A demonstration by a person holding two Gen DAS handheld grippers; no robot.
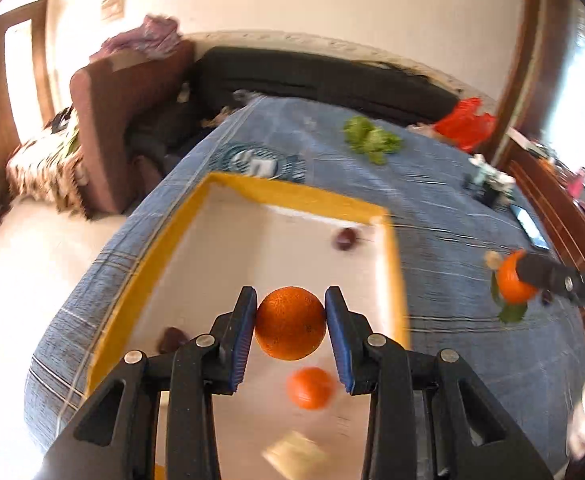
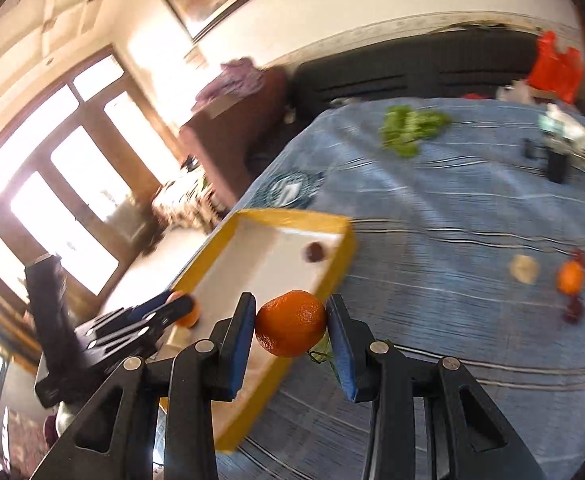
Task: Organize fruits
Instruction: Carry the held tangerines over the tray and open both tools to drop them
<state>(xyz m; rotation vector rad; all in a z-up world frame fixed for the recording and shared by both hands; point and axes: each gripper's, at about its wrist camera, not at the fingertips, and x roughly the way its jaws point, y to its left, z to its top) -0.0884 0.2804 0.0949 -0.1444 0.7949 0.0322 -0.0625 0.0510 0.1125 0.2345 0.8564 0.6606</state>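
Left wrist: fingers [image 1: 290, 322] clamp an orange [image 1: 290, 323]; right fingers [image 2: 291, 322] clamp a tangerine [image 2: 291, 323].

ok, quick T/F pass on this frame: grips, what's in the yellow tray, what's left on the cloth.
1. The left gripper is shut on a round orange fruit. True.
2. The right gripper is empty. False: it clamps an orange with green leaves.
3. The yellow-rimmed white tray holds no fruit. False: a loose small orange and a dark round fruit lie in it.
4. A green leafy bunch lies on the blue striped cloth beyond the tray. True.
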